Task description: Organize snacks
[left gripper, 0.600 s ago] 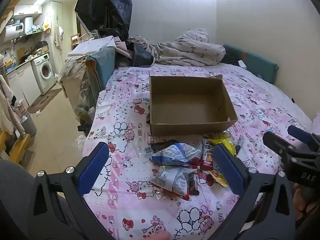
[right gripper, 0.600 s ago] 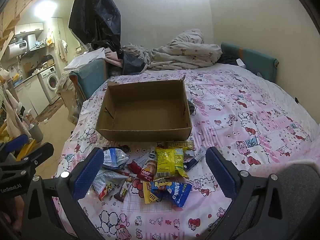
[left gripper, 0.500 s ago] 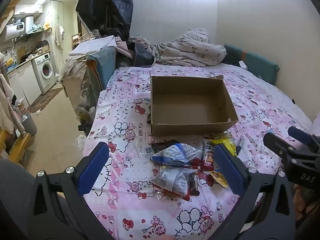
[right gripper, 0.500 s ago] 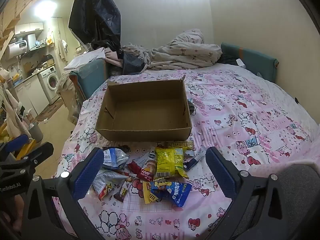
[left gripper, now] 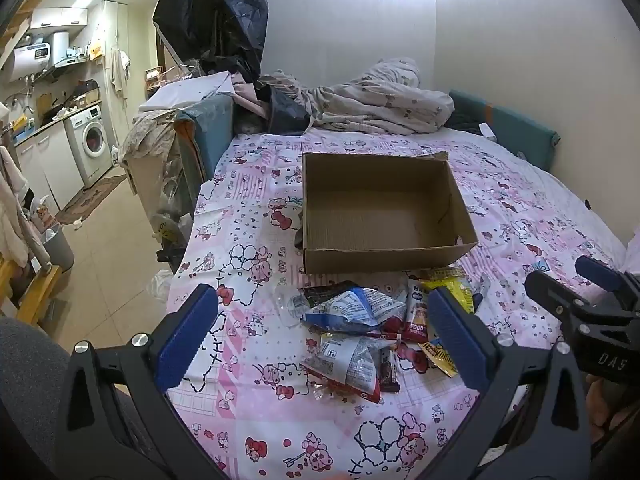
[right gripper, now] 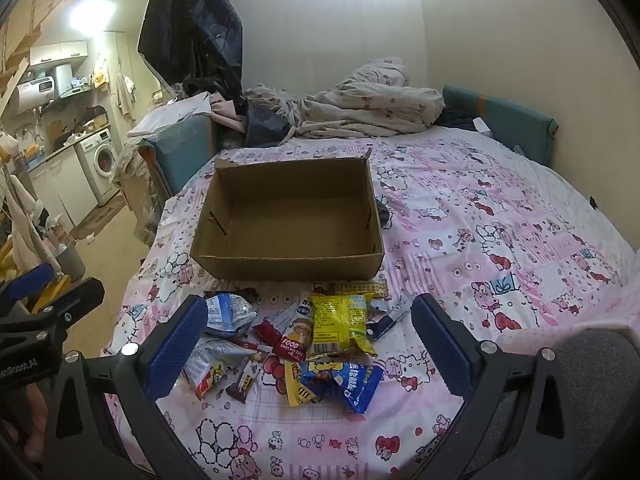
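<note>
An open, empty cardboard box (left gripper: pixel 380 208) (right gripper: pixel 288 216) sits on the pink patterned bedspread (left gripper: pixel 248 264). Just in front of it lies a pile of several snack packets: a blue-white bag (left gripper: pixel 352 308), a silver bag (left gripper: pixel 348 360), a yellow bag (right gripper: pixel 338 320), a blue bag (right gripper: pixel 344 380) and a red bar (right gripper: pixel 294 346). My left gripper (left gripper: pixel 320 332) is open and empty, held above the near side of the pile. My right gripper (right gripper: pixel 308 344) is open and empty, also above the pile. Each gripper shows at the edge of the other's view.
A crumpled duvet (left gripper: pixel 376 100) and dark clothes lie at the head of the bed. A teal headboard cushion (left gripper: pixel 504 132) runs along the right wall. The bed's left edge drops to a tiled floor (left gripper: pixel 104 248) with a washing machine (left gripper: pixel 90 144) beyond.
</note>
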`<state>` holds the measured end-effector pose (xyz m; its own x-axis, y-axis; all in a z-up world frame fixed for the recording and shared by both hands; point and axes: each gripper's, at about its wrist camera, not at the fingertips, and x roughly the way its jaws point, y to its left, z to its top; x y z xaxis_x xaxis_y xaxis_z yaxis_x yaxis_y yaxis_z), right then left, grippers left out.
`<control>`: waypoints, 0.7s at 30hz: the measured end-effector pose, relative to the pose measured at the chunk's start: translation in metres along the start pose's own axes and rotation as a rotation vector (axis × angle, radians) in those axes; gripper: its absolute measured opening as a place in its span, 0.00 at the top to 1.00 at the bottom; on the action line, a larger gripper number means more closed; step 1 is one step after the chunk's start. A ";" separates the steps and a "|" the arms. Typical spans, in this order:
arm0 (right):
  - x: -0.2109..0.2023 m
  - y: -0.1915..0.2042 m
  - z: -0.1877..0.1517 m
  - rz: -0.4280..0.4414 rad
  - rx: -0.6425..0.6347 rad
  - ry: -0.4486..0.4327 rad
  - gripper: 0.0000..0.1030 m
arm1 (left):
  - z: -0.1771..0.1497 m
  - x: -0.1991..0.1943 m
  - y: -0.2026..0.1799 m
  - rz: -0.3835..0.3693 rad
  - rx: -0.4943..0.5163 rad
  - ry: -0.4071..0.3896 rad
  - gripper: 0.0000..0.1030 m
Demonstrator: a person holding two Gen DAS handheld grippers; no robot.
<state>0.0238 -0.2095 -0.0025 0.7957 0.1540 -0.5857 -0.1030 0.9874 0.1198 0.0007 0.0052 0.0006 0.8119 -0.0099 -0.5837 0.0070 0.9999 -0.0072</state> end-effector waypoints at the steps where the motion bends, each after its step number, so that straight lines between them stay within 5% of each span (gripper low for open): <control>1: -0.004 -0.003 0.000 0.000 0.000 -0.002 0.00 | 0.000 0.001 0.000 0.000 0.001 0.002 0.00; 21: -0.003 0.002 -0.001 -0.002 -0.004 0.002 0.00 | 0.000 0.002 -0.002 0.000 0.005 -0.001 0.00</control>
<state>0.0205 -0.2077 -0.0017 0.7945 0.1520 -0.5880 -0.1034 0.9879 0.1156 0.0020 0.0027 -0.0005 0.8126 -0.0103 -0.5827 0.0102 0.9999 -0.0035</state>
